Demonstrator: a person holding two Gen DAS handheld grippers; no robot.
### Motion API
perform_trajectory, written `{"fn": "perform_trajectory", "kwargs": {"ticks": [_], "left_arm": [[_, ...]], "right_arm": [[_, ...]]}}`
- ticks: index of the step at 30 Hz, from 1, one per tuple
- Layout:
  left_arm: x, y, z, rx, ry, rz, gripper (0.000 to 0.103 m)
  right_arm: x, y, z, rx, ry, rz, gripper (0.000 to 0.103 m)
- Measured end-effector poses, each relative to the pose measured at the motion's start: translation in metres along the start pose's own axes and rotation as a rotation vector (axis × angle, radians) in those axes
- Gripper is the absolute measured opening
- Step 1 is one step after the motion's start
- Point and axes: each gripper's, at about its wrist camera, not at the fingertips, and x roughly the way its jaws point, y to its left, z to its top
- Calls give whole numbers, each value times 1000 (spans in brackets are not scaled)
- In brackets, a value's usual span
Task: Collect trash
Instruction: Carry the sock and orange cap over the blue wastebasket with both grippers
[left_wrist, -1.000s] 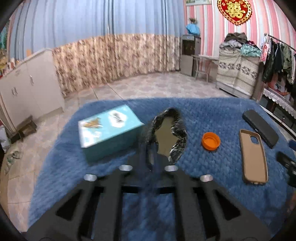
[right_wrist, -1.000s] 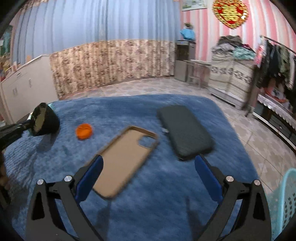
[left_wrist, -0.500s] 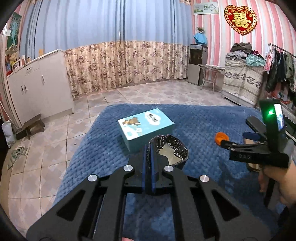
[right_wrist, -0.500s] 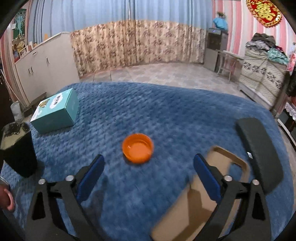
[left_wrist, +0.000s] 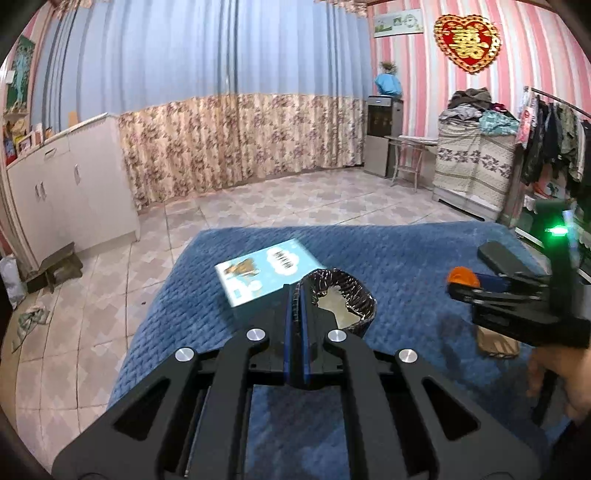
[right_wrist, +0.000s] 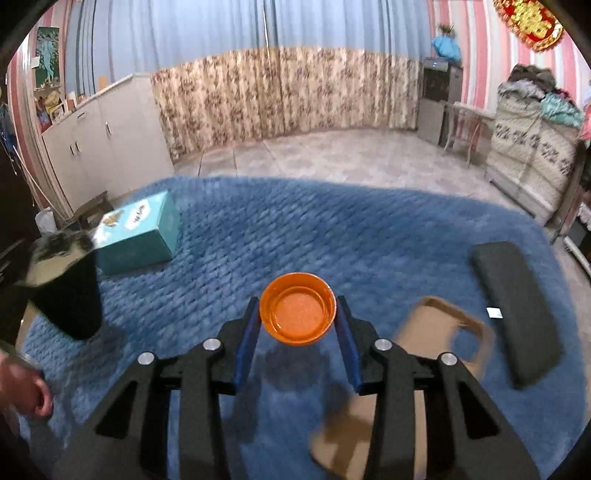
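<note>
Above blanket (right_wrist: 369, 240) centre | right gripper (right_wrist: 297, 325) clamps orange cap (right_wrist: 297, 308) | left gripper (left_wrist: 295, 306) pinches black cup (left_wrist: 338, 301) rim | cap not yet in cup

Left gripper (left_wrist: 295, 295) pinches black cup (left_wrist: 341, 299) rim

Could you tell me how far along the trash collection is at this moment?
Midway. The left claw is shut on the rim of the black-lined trash bin, held above the blue blanket. The right claw is shut on the orange bottle cap, lifted but not yet in the bin. Left: dropping the cap in. The teal box, phone case and dark pouch lie untouched.
</note>
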Motion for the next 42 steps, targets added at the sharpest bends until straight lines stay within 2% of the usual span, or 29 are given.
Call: {"fn": "perform_trajectory", "kwargs": {"ticks": [3, 7, 15, 23, 26, 30, 36, 42], "left_arm": [[-5, -19, 9, 4, -12, -50, 3], [-19, -62, 21, 44, -47, -123, 3], [-50, -186, 24, 163, -88, -358, 3], [-73, -304, 6, 231, -60, -607, 3], [-83, -342, -2, 274, -74, -661, 3], [-93, -394, -17, 312, -54, -755, 3], [-101, -466, -36, 378, -28, -835, 3], [-106, -516, -50, 421, -3, -886, 3]], "right_arm": [[-47, -30, -9, 13, -38, -60, 40], [-101, -74, -26, 50, -60, -141, 40], [-200, -173, -80, 177, -75, -337, 40], [-274, -260, -149, 354, -90, -508, 40], [-294, -284, -172, 409, -96, -554, 40], [-315, -313, -198, 467, -102, -606, 40], [-336, -349, -228, 555, -118, -661, 40], [-339, -372, -247, 596, -117, -673, 40]]}}
